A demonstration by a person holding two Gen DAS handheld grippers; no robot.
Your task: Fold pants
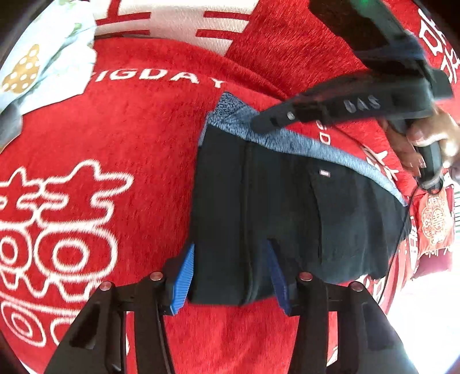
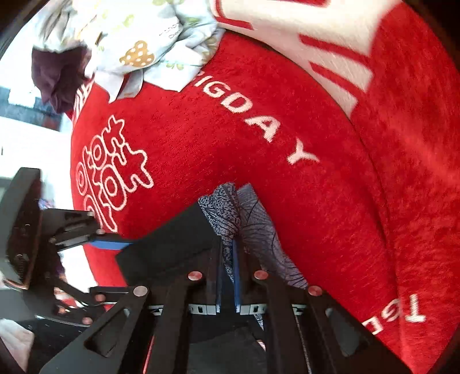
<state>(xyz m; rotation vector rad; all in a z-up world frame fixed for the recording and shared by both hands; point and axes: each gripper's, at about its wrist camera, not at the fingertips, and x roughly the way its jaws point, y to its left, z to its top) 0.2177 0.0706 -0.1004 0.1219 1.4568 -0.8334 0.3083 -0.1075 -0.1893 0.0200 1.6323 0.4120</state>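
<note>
Dark pants with a speckled blue-grey waistband lie flat on a red blanket. My left gripper sits at their near edge. Its blue pads press in from both sides on a bunched strip of the dark cloth. My right gripper comes in from the upper right, held by a person's hand, with its tip on the waistband. In the right wrist view its pads stand almost together, and my right gripper pinches the waistband between them.
A pale printed cloth lies crumpled at the far left of the blanket, with a dark purple cloth beside it. A white and red cushion lies at the back. A red ornament hangs past the blanket's right edge.
</note>
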